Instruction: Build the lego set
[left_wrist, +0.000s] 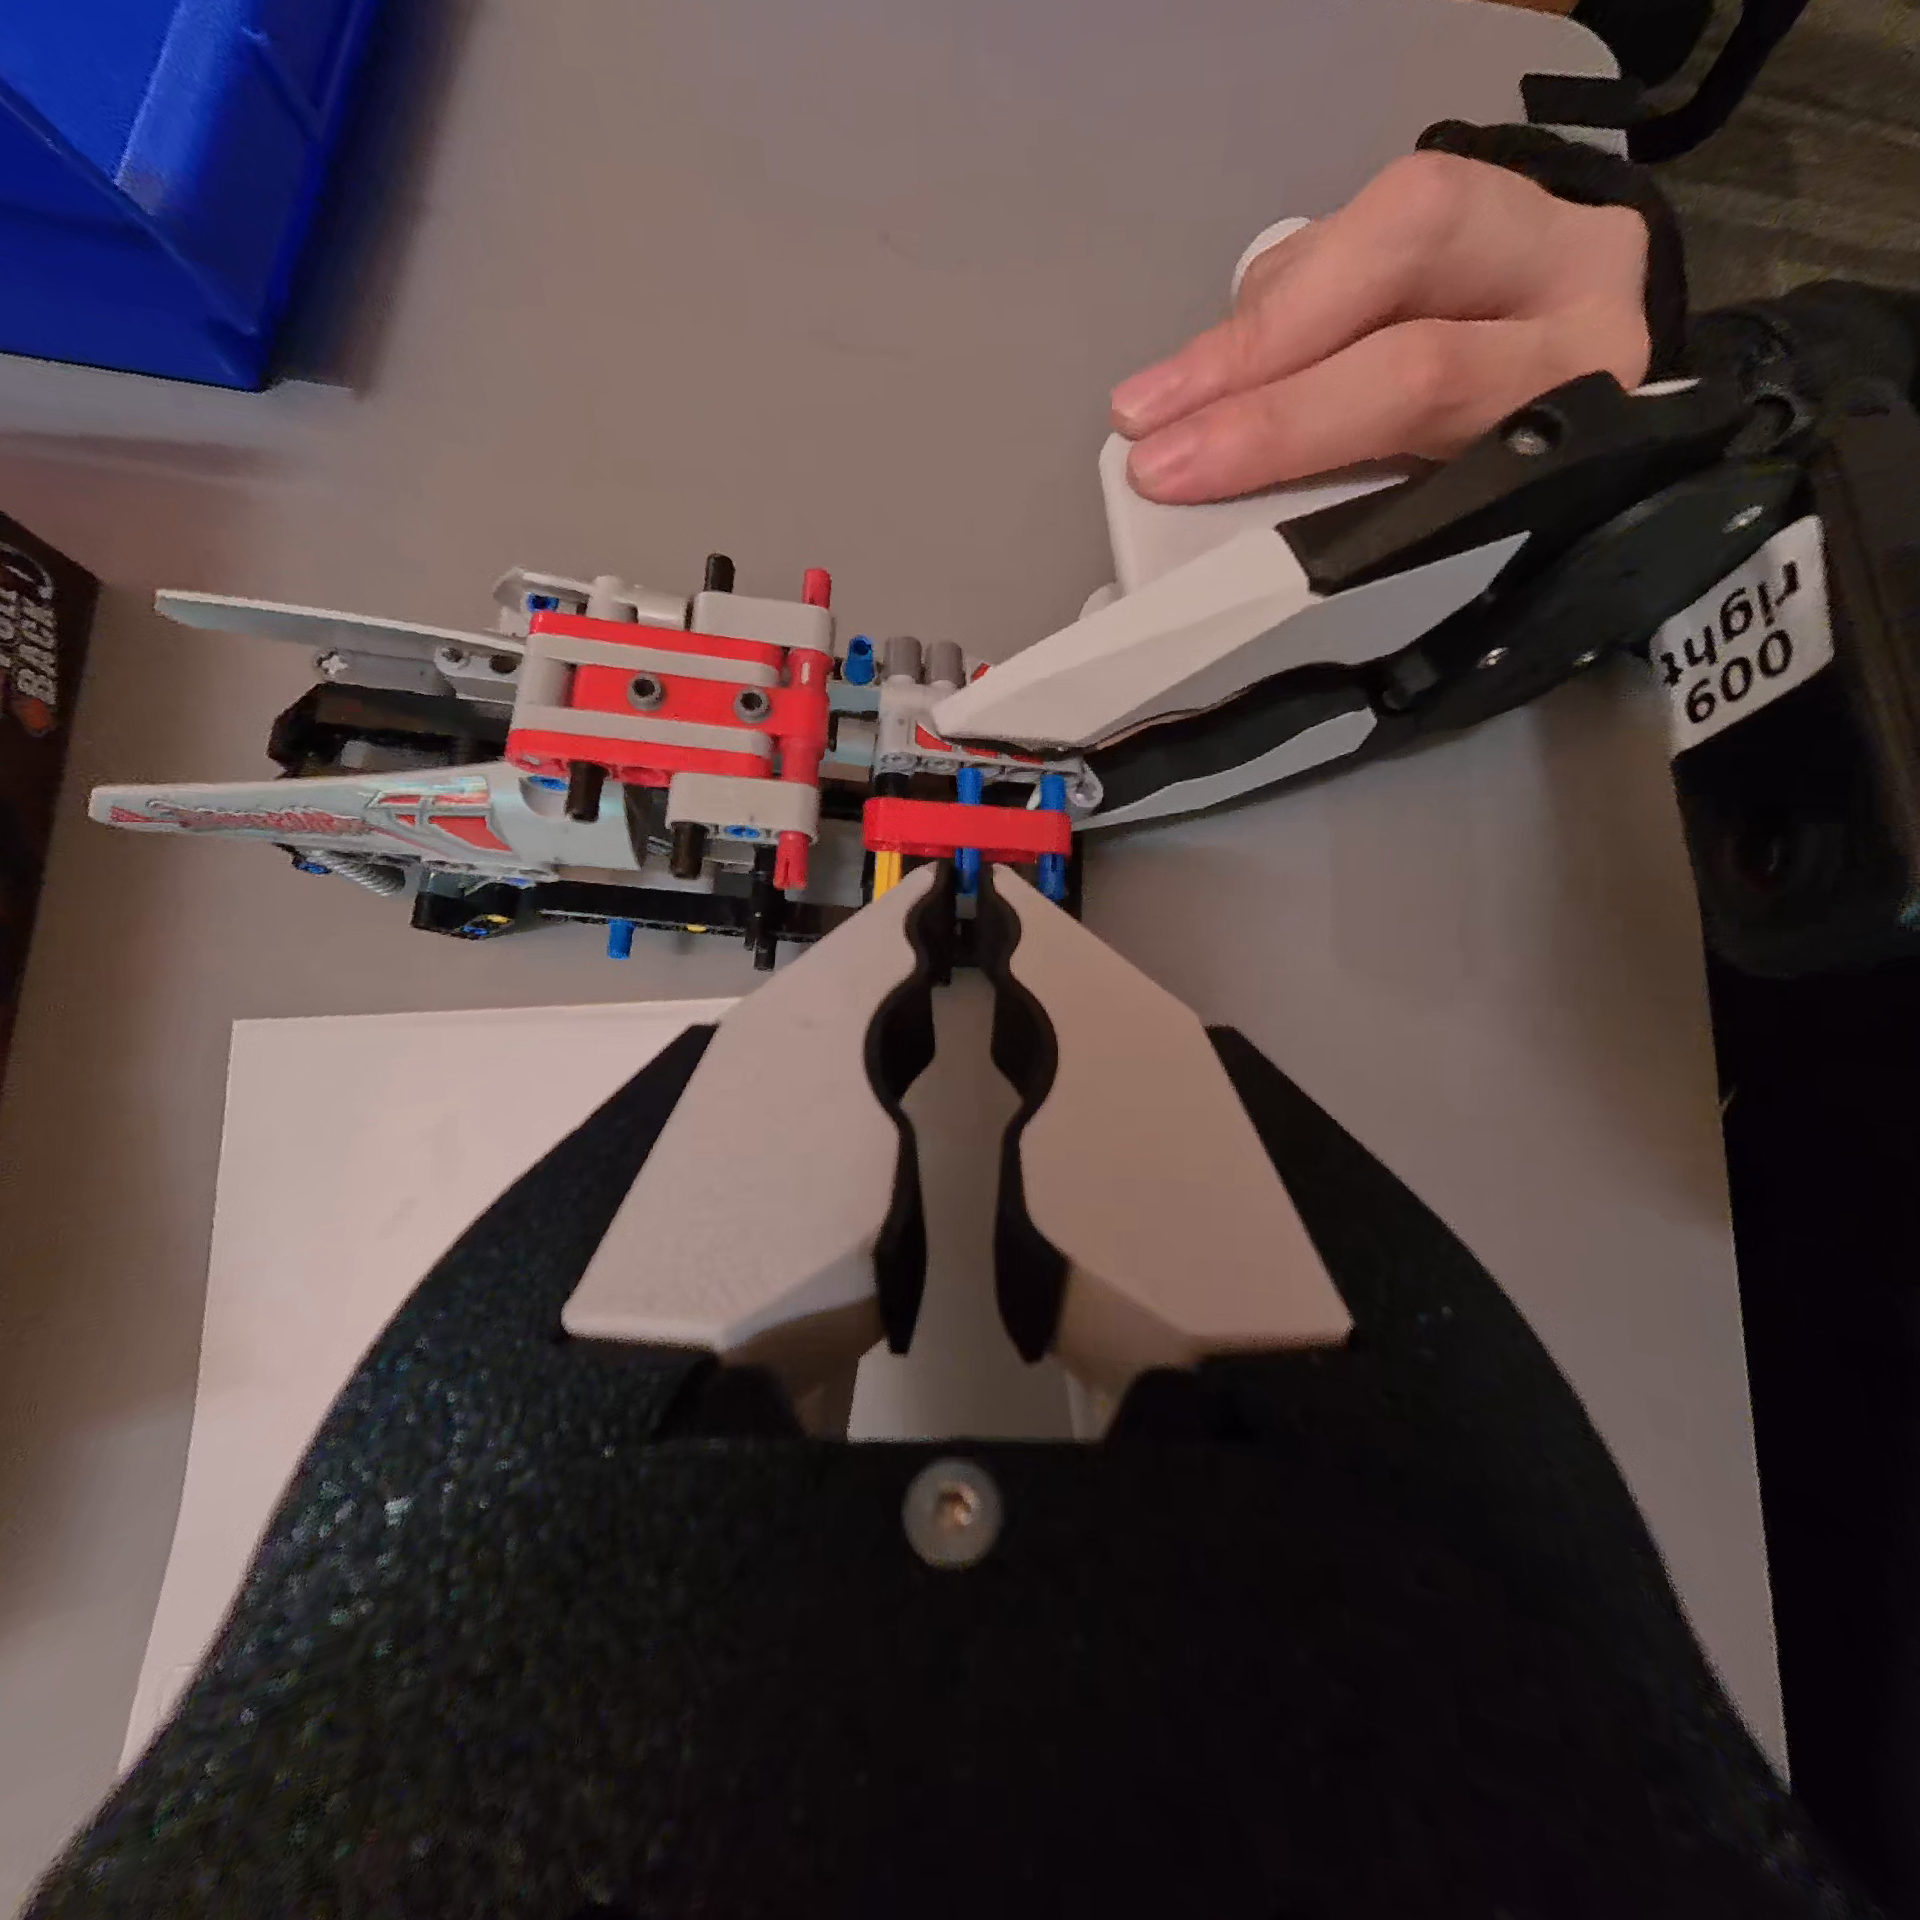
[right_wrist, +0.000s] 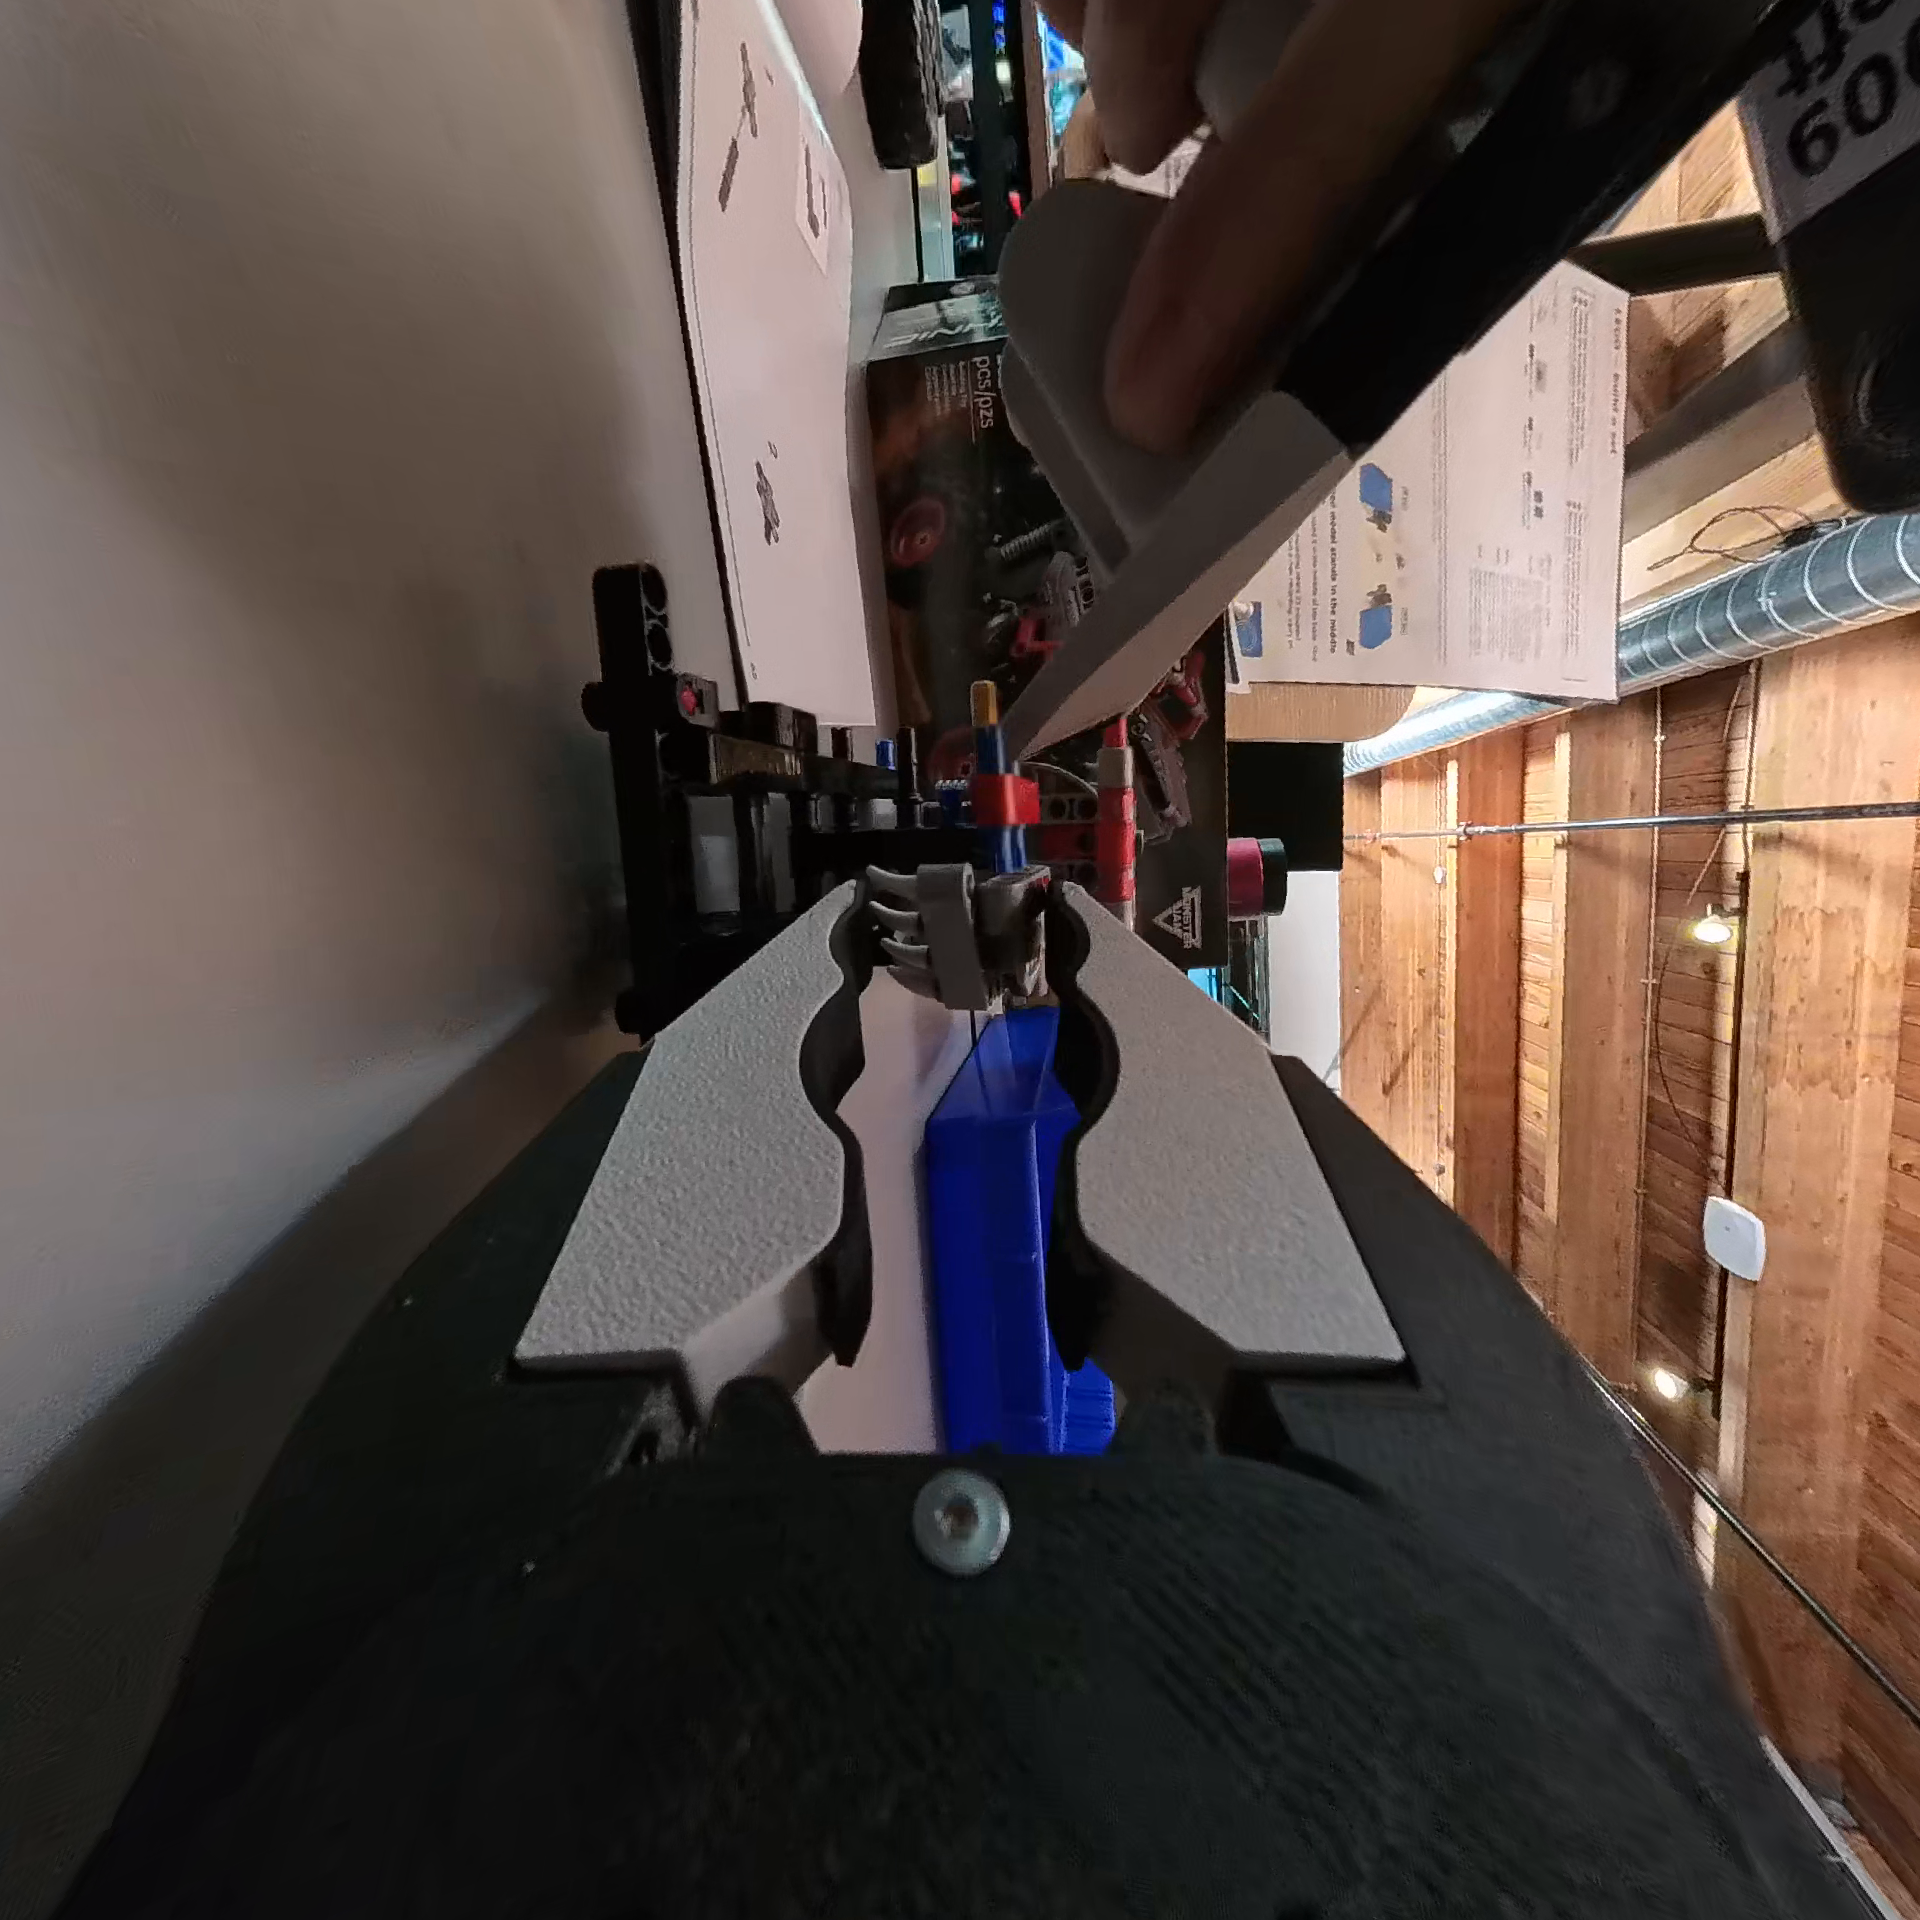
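A partly built lego model (left_wrist: 665, 717) of red, grey and black beams lies on the grey table (left_wrist: 831, 312). At its right end a short red beam (left_wrist: 966, 826) sits on blue pins. My left gripper (left_wrist: 963, 883) is shut on the blue pin (left_wrist: 968, 862) sticking out under that beam. My right gripper (left_wrist: 987, 727) comes in from the right and clamps the model's grey end piece. In the right wrist view my right gripper (right_wrist: 961, 935) is shut on that grey piece (right_wrist: 956, 945), and the left gripper's tip (right_wrist: 1029, 743) touches the pins by the red beam (right_wrist: 1006, 800).
A blue bin (left_wrist: 156, 177) stands at the far left. A white sheet (left_wrist: 416, 1195) lies under my left gripper. A dark lego box (left_wrist: 31, 727) is at the left edge and also shows in the right wrist view (right_wrist: 966, 520). A hand (left_wrist: 1403, 332) holds the right gripper.
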